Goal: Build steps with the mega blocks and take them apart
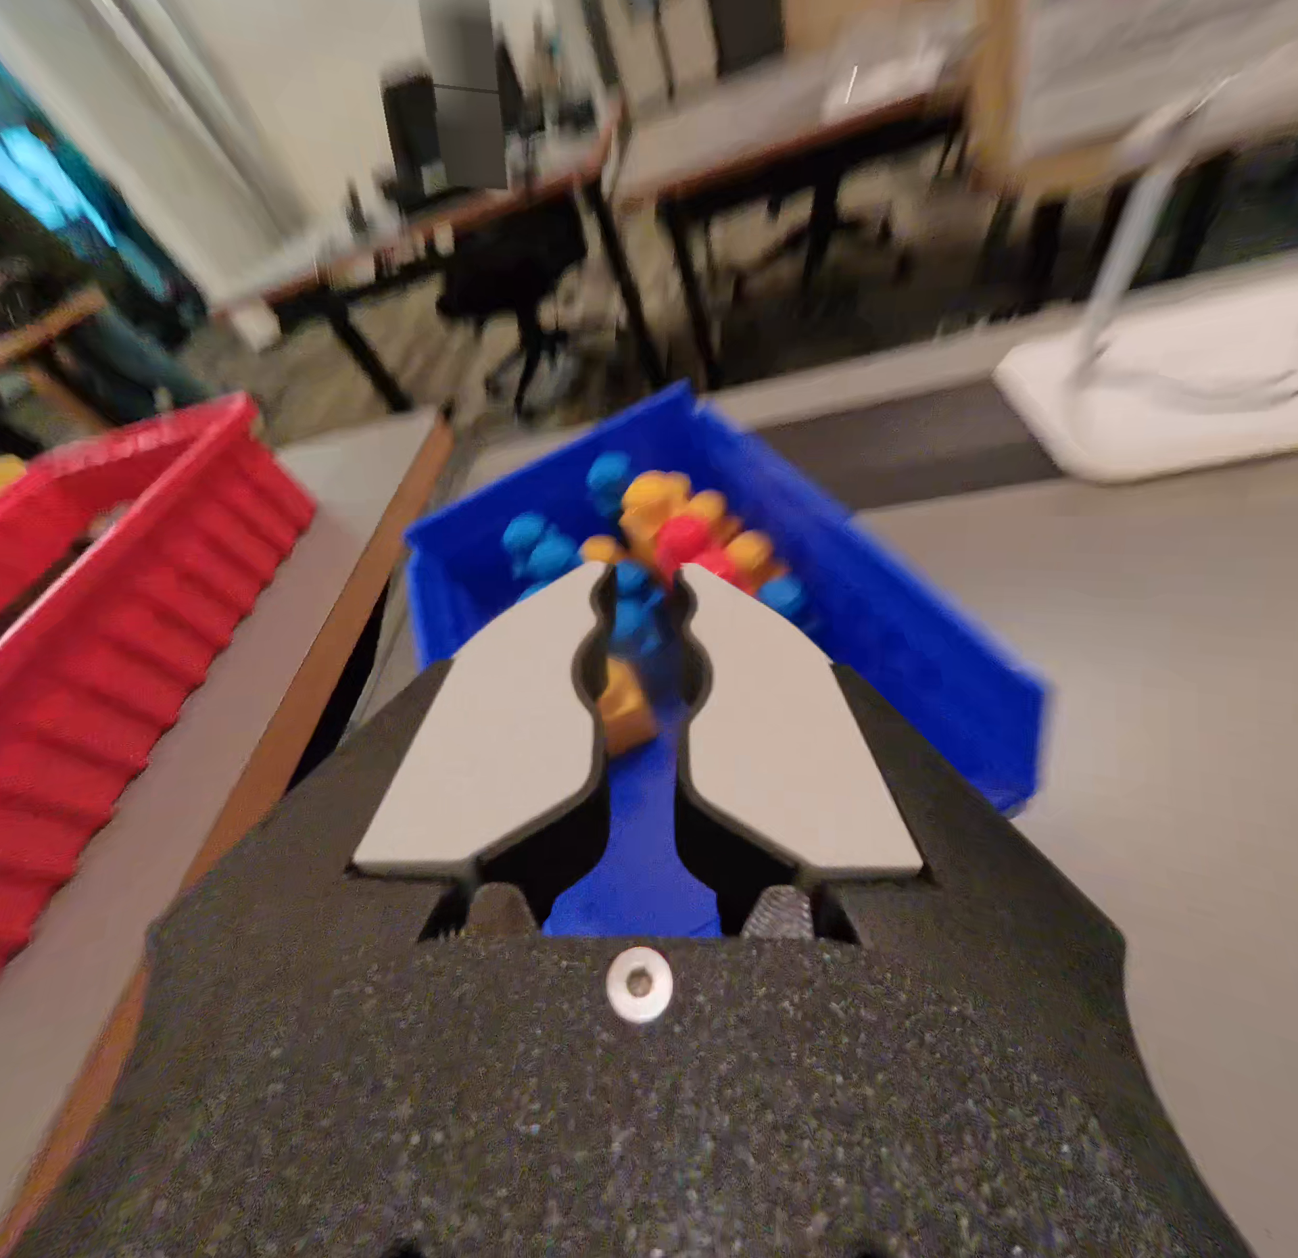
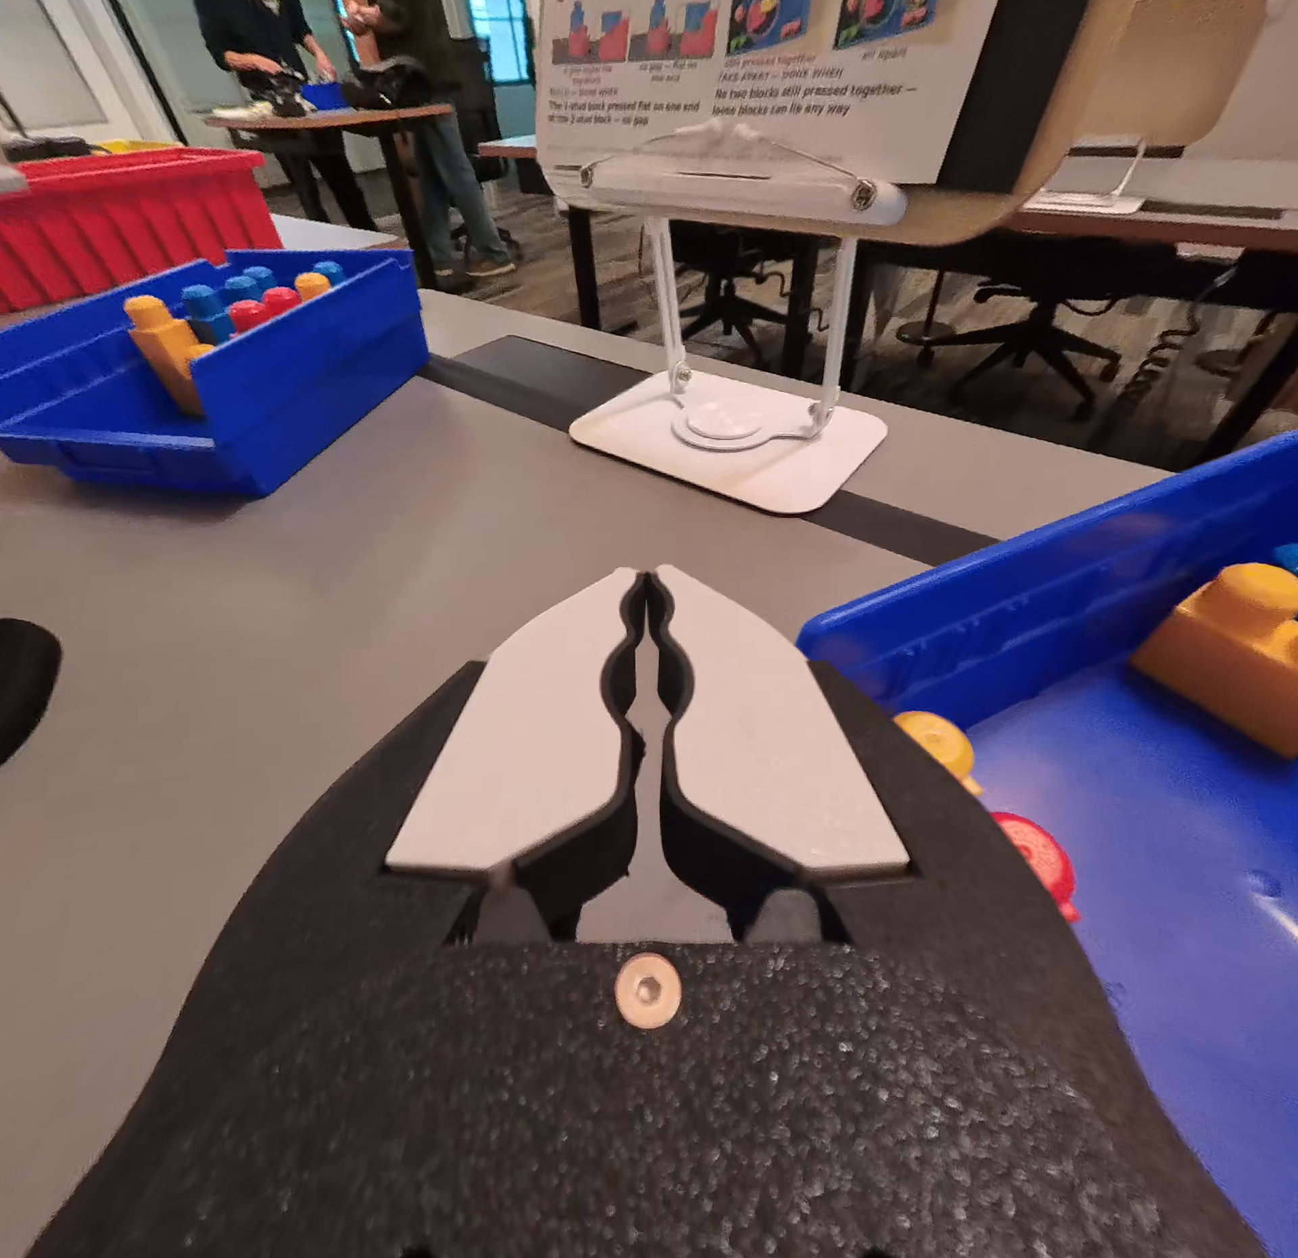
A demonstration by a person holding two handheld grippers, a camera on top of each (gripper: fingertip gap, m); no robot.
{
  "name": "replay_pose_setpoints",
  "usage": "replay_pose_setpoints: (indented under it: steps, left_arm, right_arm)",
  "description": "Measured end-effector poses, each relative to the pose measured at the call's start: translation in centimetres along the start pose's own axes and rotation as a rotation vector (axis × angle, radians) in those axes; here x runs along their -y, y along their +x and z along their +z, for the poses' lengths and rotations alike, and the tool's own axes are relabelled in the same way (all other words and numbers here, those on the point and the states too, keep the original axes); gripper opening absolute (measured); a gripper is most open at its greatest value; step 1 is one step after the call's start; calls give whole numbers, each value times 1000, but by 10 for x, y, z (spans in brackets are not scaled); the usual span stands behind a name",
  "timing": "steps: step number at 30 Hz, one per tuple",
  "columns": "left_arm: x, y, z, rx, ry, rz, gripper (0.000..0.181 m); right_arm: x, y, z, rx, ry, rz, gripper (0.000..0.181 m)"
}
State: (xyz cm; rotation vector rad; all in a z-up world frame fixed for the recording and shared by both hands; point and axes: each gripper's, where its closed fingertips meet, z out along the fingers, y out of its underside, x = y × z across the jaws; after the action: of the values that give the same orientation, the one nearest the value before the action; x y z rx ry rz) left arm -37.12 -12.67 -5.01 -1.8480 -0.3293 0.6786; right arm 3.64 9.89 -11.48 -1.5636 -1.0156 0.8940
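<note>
Left gripper [image 1: 645, 572], jaws slightly parted and empty, aimed at blocks [image 1: 667, 522] heaped in the blue bin [image 1: 913, 634], apparently to pick one; right gripper [image 2: 650, 577], closed and empty, over the table [image 2: 351, 592]

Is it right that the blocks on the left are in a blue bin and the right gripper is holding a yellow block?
Not quite. The blue bin does hold the blocks, but the right gripper holds nothing: in the right wrist view its fingers are closed together over bare grey table.
</note>
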Motion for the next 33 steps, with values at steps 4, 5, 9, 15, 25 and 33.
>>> replay_pose_setpoints:
  steps: [4,5,9,15,25,33]
  left_arm:
    - [-48,-53,38,-13,-415,90,42]
    - [-59,-62,47,-12,-482,100,44]
    - [-89,-67,72,-78,-610,-6,51]
    - [-114,-56,94,-78,-692,26,46]
    - [-105,-51,85,-69,-661,137,9]
    - [-113,-53,68,-92,-680,150,0]
  right_arm:
    - [-1,1,0,30,15,13,0]
    - [-2,-1,-1,48,18,30,0]
    - [0,2,-8,32,40,3,0]
    - [3,12,-13,19,60,39,0]
    - [1,9,-13,41,52,43,0]
    - [-4,1,-8,66,32,36,1]
